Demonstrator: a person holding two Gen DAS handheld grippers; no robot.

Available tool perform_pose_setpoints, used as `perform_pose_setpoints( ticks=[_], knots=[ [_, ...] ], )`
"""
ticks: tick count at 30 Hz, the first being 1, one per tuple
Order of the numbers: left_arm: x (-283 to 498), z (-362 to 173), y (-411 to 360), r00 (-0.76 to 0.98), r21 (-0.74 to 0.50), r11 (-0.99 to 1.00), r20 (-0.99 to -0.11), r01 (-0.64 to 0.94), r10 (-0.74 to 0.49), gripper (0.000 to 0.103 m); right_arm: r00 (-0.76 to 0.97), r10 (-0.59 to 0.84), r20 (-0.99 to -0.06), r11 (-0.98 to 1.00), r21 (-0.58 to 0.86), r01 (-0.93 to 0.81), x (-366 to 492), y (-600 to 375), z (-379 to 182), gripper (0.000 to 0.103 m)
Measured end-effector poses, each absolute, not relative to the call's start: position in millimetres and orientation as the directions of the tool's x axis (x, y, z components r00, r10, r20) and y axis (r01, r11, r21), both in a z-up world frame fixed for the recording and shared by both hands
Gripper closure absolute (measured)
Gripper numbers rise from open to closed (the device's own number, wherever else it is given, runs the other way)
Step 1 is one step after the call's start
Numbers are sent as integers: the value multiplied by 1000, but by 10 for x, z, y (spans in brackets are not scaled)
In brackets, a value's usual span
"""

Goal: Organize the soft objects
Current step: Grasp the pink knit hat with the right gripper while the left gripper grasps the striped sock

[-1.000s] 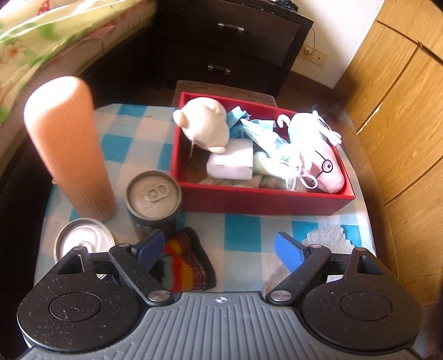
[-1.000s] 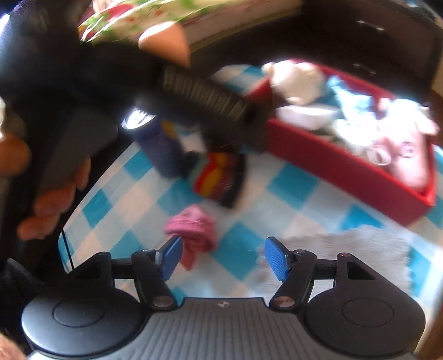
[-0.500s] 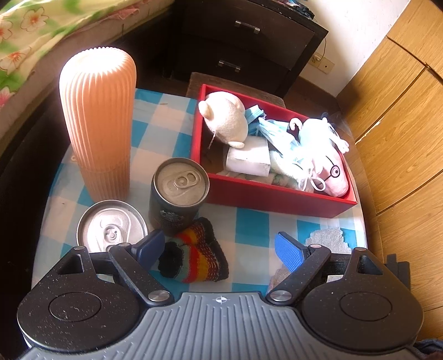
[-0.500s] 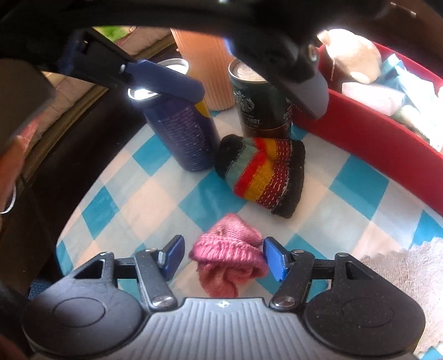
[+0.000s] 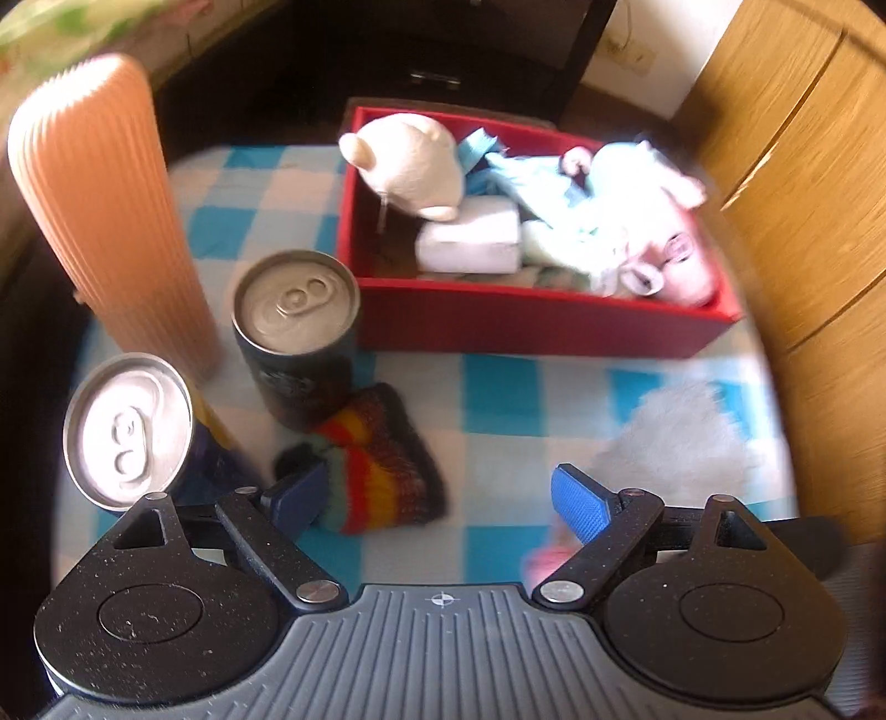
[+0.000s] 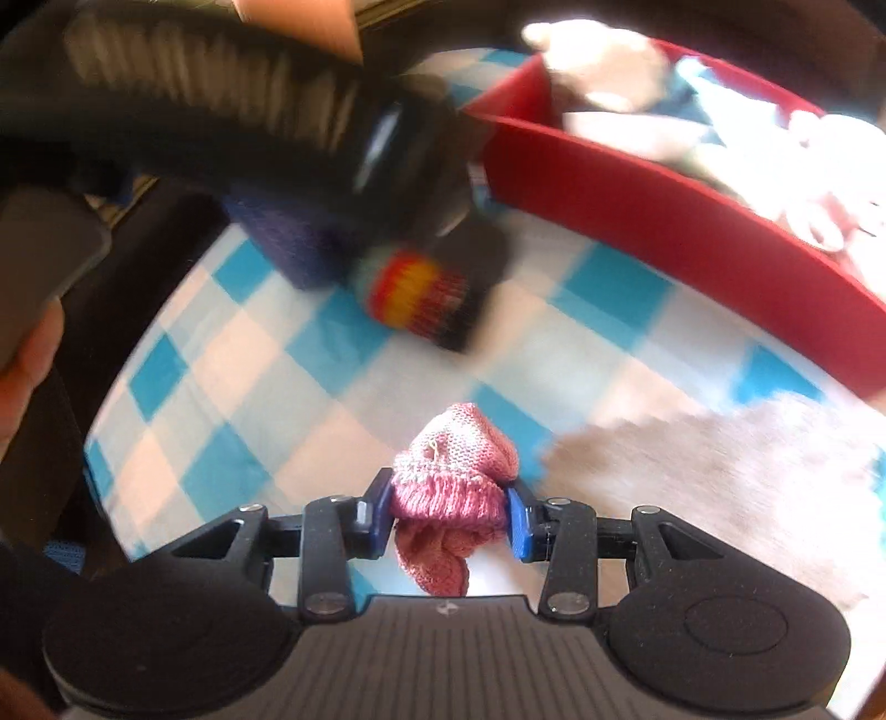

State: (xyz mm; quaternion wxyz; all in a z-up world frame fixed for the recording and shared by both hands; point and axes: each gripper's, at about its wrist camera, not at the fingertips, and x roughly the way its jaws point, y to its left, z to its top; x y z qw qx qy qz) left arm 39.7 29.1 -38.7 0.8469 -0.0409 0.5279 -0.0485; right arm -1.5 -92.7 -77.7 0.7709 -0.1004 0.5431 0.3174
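Observation:
My right gripper is shut on a pink knitted sock, held just above the checked tablecloth. A rainbow-striped knitted sock lies on the cloth between the open fingers of my left gripper, close to the left fingertip; it also shows in the right wrist view. The red box behind holds a white plush, a pink plush and light-blue cloths. It shows at the upper right in the right wrist view. A white fluffy cloth lies on the table at the right.
Two drink cans and a tall ribbed orange tumbler stand at the left. A dark dresser is behind the table, wooden cabinets to the right. The left gripper body fills the upper left of the right wrist view.
My right gripper has closed on the pink sock and raised it slightly. My left gripper has moved down and closer over the striped sock, still open.

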Motion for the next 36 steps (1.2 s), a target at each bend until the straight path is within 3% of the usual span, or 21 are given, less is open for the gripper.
perform_pose_setpoints(
  ticks=[8,14,19,24,25,30,36],
  knots=[
    [544,-550,-122,440,28,995,-898,91,-15,17,209,403,-891,806,237,-542,47,-1249,-780,85],
    [727,-947,-232,405,209,976,-899,63,166,17,212,422,-882,813,264,-520,66,-1382,-749,85],
    [767,-1023,-25,347,54,999,-936,-6,52,16,209,429,-879,815,276,-510,80,-1452,-743,85],
    [660,-902,172,316,-321,947,-902,-30,-295,20,217,442,-870,816,290,-500,94,-1492,-691,85],
    [633,-852,207,322,-343,939,-893,-37,-314,20,217,444,-869,815,291,-501,92,-1497,-685,85],
    [420,-552,85,422,-53,998,-905,29,-60,18,208,446,-870,813,297,-501,83,-1514,-686,84],
    [371,-741,144,394,2,1000,-919,7,-1,18,201,443,-874,806,291,-515,87,-1450,-705,84]
  ],
)
